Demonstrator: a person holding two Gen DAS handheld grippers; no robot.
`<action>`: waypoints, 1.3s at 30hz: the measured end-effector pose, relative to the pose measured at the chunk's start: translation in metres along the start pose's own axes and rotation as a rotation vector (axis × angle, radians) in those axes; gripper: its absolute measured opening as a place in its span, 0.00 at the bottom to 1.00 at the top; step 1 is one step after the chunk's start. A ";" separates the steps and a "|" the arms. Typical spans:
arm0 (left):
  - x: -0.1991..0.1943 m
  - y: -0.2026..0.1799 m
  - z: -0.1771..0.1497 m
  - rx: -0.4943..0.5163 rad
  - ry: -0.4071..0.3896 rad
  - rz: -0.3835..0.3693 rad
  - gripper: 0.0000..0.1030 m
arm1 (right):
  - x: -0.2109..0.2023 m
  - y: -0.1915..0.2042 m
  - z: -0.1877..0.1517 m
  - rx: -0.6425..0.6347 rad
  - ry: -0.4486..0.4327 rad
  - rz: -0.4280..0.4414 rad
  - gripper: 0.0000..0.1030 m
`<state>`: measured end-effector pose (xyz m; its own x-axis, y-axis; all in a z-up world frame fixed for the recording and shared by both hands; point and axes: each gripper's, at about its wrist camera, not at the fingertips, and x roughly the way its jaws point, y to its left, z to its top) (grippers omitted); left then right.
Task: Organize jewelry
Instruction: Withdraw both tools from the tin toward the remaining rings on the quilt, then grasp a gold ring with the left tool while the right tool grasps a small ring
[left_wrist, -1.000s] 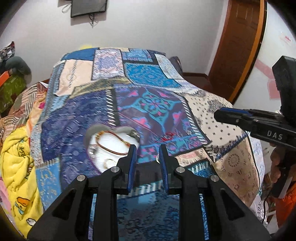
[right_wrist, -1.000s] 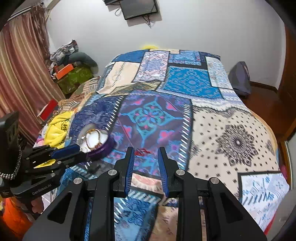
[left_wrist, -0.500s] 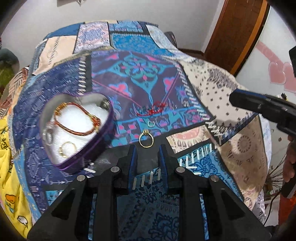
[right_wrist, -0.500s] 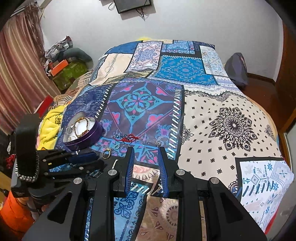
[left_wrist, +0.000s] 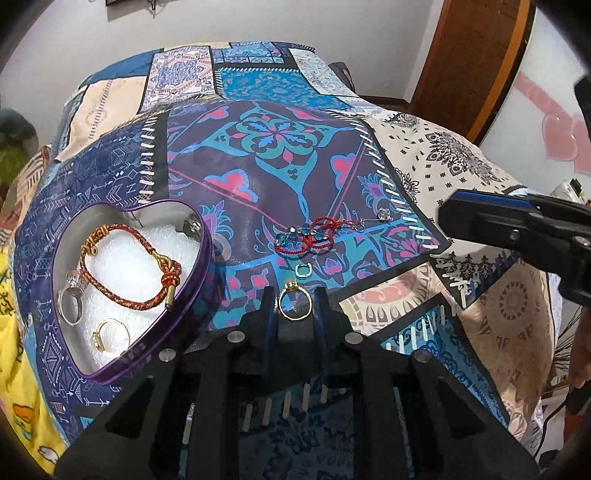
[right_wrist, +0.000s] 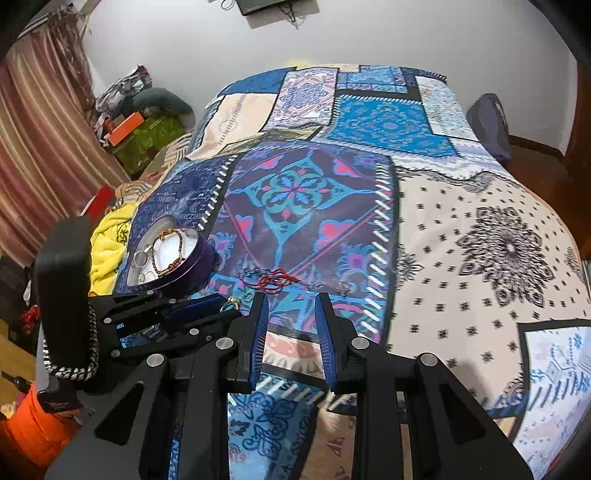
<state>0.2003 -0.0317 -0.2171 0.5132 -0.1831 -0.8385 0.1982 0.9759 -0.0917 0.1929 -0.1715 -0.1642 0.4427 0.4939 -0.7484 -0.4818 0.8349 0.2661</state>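
Note:
On the patchwork bedspread a gold ring lies between the fingers of my left gripper. Its jaws are closing around the ring, and a sliver of gap still shows on each side. To its left stands a purple heart-shaped tin lined with white foam. It holds a red-gold braided bracelet, a silver ring and another gold ring. Just beyond lie a small silver ring and a red cord bracelet with blue beads. My right gripper hovers open over the bed with nothing between its fingers.
A yellow blanket is bunched at the bed's left edge. Clothes and an orange box are piled by the striped curtain. A dark bag sits on the floor at the far right, near a wooden door.
My left gripper came down towards the bed until the gold ring lay between its fingers, and its jaws narrowed. The right gripper sank a little.

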 end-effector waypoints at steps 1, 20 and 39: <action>-0.001 0.001 0.000 -0.004 -0.002 -0.006 0.18 | 0.003 0.002 0.000 -0.006 0.006 0.002 0.23; -0.025 0.030 -0.018 -0.081 -0.052 -0.003 0.18 | 0.070 0.044 -0.002 -0.174 0.112 -0.017 0.22; -0.059 0.031 -0.015 -0.085 -0.117 0.007 0.18 | 0.032 0.047 0.002 -0.161 0.030 -0.035 0.10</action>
<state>0.1639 0.0110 -0.1789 0.6090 -0.1838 -0.7716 0.1256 0.9829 -0.1350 0.1860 -0.1158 -0.1749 0.4396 0.4552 -0.7743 -0.5822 0.8008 0.1403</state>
